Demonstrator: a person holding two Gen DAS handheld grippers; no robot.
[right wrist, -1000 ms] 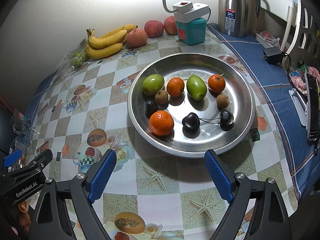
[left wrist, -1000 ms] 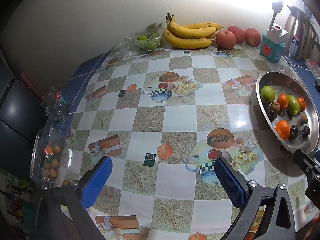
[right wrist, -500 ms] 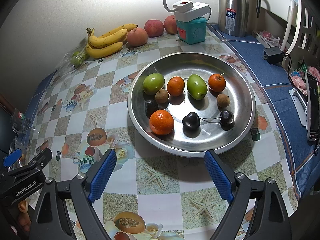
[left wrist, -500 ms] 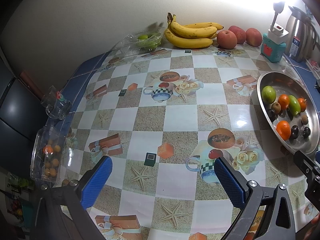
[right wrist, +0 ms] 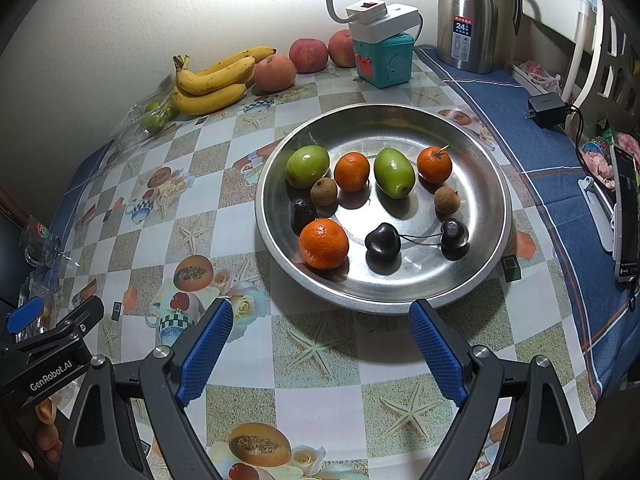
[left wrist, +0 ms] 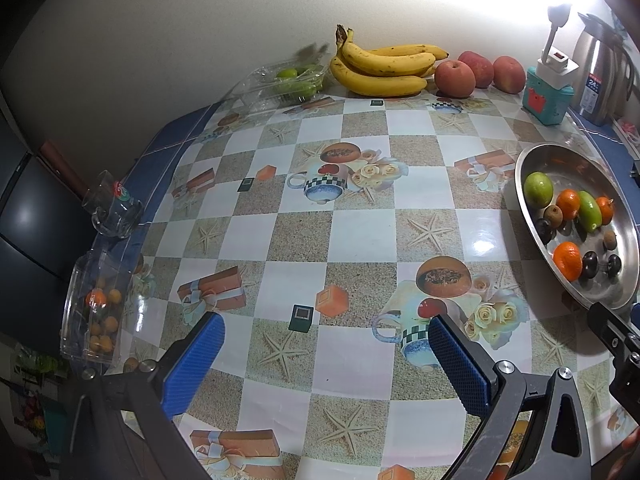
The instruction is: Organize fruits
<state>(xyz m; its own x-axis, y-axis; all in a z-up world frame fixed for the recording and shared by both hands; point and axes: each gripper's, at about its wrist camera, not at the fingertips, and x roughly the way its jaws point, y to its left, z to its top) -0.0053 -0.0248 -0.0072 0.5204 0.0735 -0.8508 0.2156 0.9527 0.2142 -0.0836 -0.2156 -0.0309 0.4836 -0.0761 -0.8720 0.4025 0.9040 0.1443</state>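
A steel dish (right wrist: 472,276) (left wrist: 532,224) holds two green fruits (right wrist: 307,165), three oranges (right wrist: 323,243), dark cherries (right wrist: 382,241) and small brown fruits (right wrist: 447,199). My right gripper (right wrist: 320,354) is open and empty, just in front of the dish's near rim. My left gripper (left wrist: 326,364) is open and empty over the patterned tablecloth, left of the dish. Bananas (left wrist: 384,68) (right wrist: 212,80) and three apples (left wrist: 454,78) (right wrist: 308,54) lie at the back by the wall.
A clear box of green fruits (left wrist: 294,82) lies left of the bananas. A clear box of small orange fruits (left wrist: 100,312) and a glass (left wrist: 112,208) stand at the table's left edge. A teal box with a lamp (right wrist: 384,56), a steel flask (right wrist: 472,16), a charger (right wrist: 546,110).
The left gripper has tilted slightly so its view shifted a little. The right gripper and the fruits have not moved.
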